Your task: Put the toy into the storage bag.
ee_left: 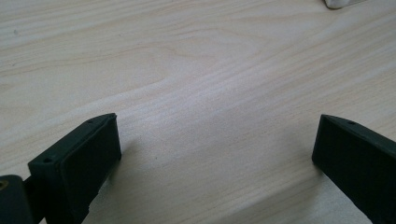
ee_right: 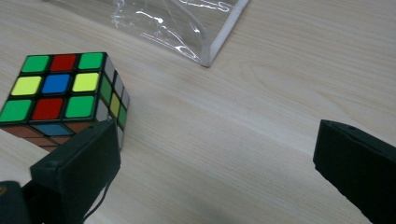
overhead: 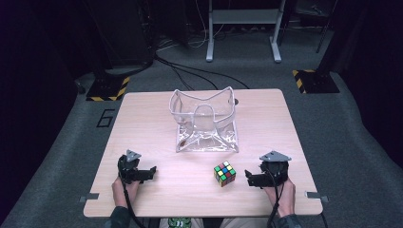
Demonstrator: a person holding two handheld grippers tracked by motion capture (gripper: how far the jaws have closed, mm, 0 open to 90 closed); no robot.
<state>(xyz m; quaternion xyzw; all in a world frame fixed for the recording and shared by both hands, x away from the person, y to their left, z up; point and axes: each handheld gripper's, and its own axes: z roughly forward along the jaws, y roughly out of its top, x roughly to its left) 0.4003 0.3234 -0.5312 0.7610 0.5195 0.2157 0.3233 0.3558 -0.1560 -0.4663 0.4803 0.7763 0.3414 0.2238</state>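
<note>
We see two tongs resting low at the near edge of the tabletop (overhead: 157,199), one per hand. Left tongs (overhead: 148,172) sit at near-left, jaws spread wide w/ nothing btwn them; in the left gripper view the left tongs (ee_left: 217,154) show bare light wood grain btwn the black jaws, plus a small white corner of smth at top right, too little to tell what. Right tongs (overhead: 250,176) sit at near-right, jaws also wide apart, holding nothing.

Puzzle cube (overhead: 225,173) stands on the tabletop just left of the right tongs, apart from them in the high view, near-centre, in front of the clear plastic bag (overhead: 204,122). In the right gripper view the right tongs (ee_right: 217,161) point past the cube: puzzle cube (ee_right: 63,93) is at upper left, right behind the left jaw tip; we can't tell if touching. Top face shows green corners, red, yellow and a blue centre. It's not btwn the jaws.

Clear plastic bag stands open, mouth up, white-trimmed edges, mid-tabletop toward the far side; its near corner (ee_right: 205,51) shows at top of the right gripper view, near the cube but not touching. Smth small and brown lies inside the bag at its left, unclear what.

Person's left hand (overhead: 124,189) and right hand (overhead: 284,197) grip the handles from the bottom edge.
</note>
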